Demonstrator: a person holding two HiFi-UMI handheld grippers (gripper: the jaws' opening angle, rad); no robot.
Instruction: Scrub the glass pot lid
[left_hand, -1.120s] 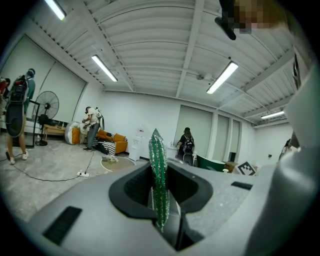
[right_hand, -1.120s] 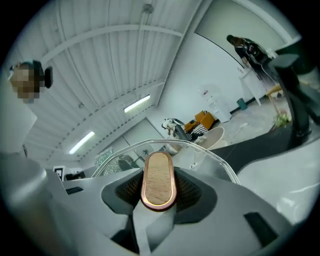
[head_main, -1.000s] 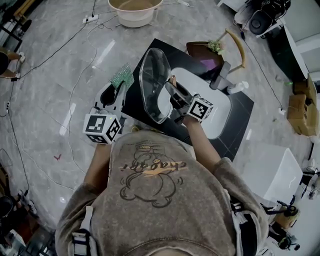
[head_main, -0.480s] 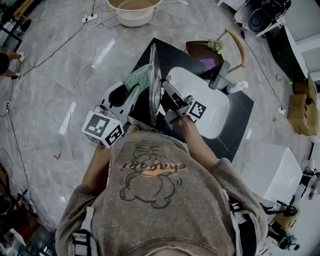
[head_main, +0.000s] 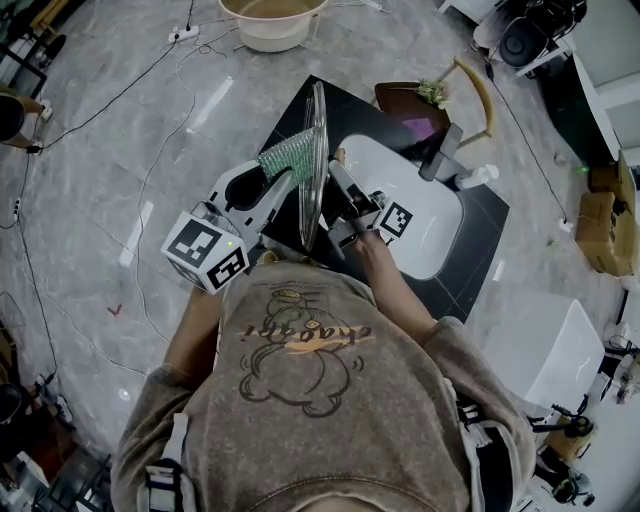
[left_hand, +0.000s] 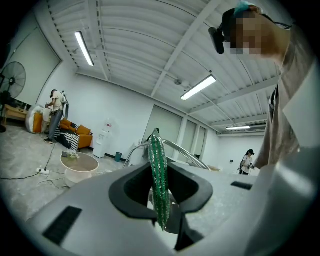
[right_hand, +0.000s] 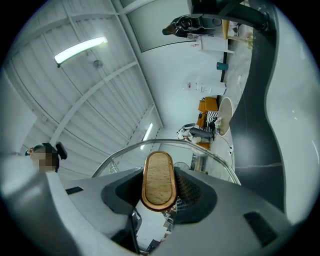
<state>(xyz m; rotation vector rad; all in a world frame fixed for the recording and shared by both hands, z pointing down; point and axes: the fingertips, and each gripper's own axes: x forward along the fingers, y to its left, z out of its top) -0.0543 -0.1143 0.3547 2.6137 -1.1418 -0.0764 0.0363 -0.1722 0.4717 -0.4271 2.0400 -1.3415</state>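
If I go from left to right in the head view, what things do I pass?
marker cube → green scrubber → glass pot lid → right tongs → tap → cardboard boxes

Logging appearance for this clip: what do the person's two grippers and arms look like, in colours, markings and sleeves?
The left gripper and right gripper have light grey moulded bodies with a black rounded recess around the jaws. Each carries a white cube printed with black square markers. The person wears a grey-brown short-sleeved T-shirt with a cartoon print, and the forearms are uncovered.
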